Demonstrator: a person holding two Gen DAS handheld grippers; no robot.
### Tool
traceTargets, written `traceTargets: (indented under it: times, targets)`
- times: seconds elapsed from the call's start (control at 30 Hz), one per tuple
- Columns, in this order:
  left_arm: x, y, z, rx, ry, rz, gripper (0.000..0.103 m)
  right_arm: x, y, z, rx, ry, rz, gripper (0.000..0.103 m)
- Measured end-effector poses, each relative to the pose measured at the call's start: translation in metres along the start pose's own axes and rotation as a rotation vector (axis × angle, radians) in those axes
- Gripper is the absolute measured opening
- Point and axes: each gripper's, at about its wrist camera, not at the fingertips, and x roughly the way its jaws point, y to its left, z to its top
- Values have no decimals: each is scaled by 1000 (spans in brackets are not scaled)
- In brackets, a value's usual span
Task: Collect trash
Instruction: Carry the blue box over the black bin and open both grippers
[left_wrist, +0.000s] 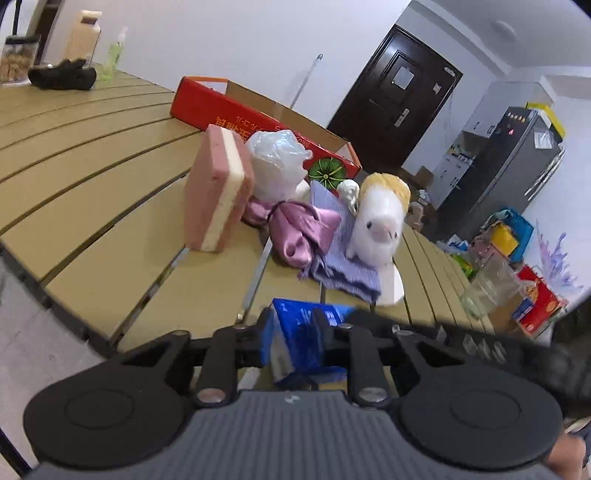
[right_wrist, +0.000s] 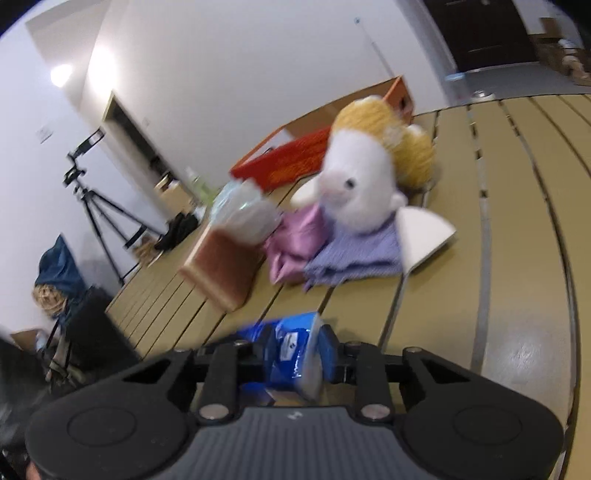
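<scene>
A crumpled blue packet (left_wrist: 303, 343) sits pinched between the fingers of my left gripper (left_wrist: 295, 330), low over the near edge of the slatted table (left_wrist: 92, 177). In the right wrist view a blue packet (right_wrist: 284, 350) is likewise clamped in my right gripper (right_wrist: 295, 349); I cannot tell whether it is the same packet. Beyond lie a wad of clear plastic (left_wrist: 277, 162) and a white paper piece (left_wrist: 393, 291). The right view is blurred.
A pink sponge (left_wrist: 216, 192) stands on edge beside a pink satin cloth (left_wrist: 295, 232), a purple cloth (left_wrist: 343, 269) and a white plush toy (left_wrist: 380, 221). An open red cardboard box (left_wrist: 221, 107) lies behind them. A glass jar (left_wrist: 487, 284) stands at the table's right edge.
</scene>
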Motion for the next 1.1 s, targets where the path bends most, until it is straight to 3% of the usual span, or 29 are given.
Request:
traceTargets:
  times: [0.1, 0.27, 0.3, 0.37, 0.53, 0.73, 0.9, 1.1]
  targets:
    - [-4, 1, -2, 14, -24, 25, 28, -7, 4, 1, -27, -8, 3, 26]
    - [1, 6, 1, -61, 0, -37, 52, -6, 8, -4, -63, 15, -1, 27]
    - [4, 4, 0, -62, 5, -41, 52, -3, 8, -6, -64, 15, -9, 27]
    - [8, 2, -2, -65, 16, -42, 37, -3, 5, -7, -56, 6, -3, 28]
    - [5, 4, -4, -78, 7, -32, 26, -4, 1, -6, -32, 20, 3, 27]
    - [-9, 2, -4, -77, -1, -5, 25, -10, 20, -11, -110, -4, -13, 21]
    - [-60, 14, -2, -43, -72, 41, 24, -14, 57, -22, -171, -14, 99, 21]
    - [-118, 56, -20, -66, -93, 161, 24, 13, 116, -55, -274, 77, 189, 21]
